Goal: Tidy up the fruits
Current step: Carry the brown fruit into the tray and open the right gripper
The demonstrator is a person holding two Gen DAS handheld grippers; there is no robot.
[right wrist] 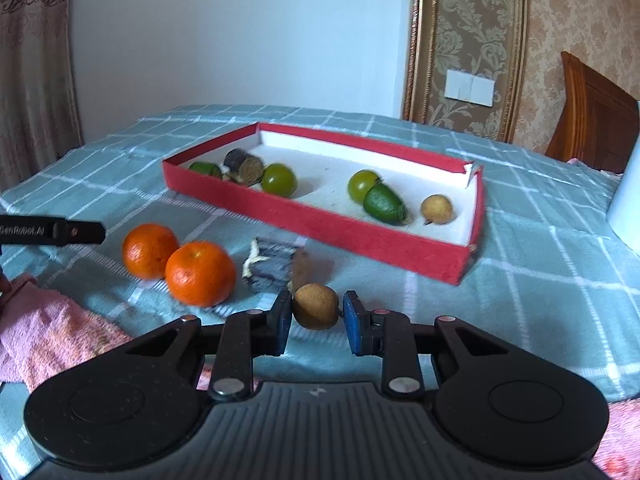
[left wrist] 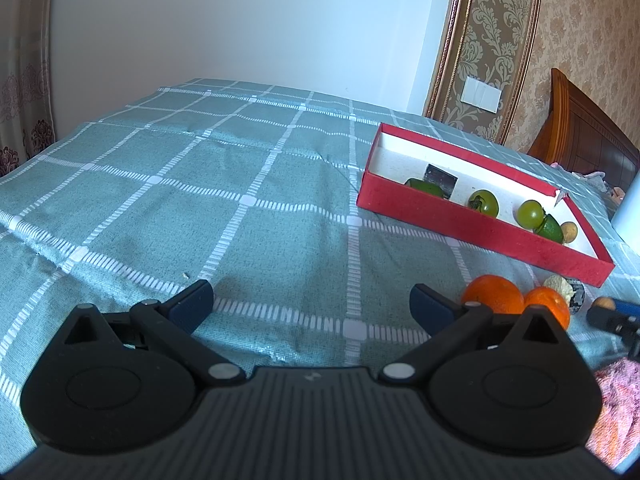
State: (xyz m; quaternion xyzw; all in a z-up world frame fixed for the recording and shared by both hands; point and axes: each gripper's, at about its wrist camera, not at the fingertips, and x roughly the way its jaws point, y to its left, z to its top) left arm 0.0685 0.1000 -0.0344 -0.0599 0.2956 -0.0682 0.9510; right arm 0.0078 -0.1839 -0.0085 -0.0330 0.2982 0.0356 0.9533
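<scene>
My right gripper (right wrist: 316,318) is shut on a small brown longan (right wrist: 316,306), held just above the bedspread. Two oranges (right wrist: 200,273) (right wrist: 149,250) lie to its left, with a dark sugarcane piece (right wrist: 272,268) behind the longan. The red box (right wrist: 360,236) beyond holds green tomatoes (right wrist: 279,179), a green fruit (right wrist: 385,203), another longan (right wrist: 437,209) and a sugarcane piece (right wrist: 243,166). My left gripper (left wrist: 312,300) is open and empty over the bedspread, left of the oranges (left wrist: 494,293). The red box (left wrist: 460,222) lies to its far right.
A teal checked bedspread (left wrist: 200,184) covers the bed. A pink towel (right wrist: 60,332) lies at the near left in the right wrist view. A white object (right wrist: 626,204) stands at the right edge. A wooden headboard (right wrist: 596,120) is behind it.
</scene>
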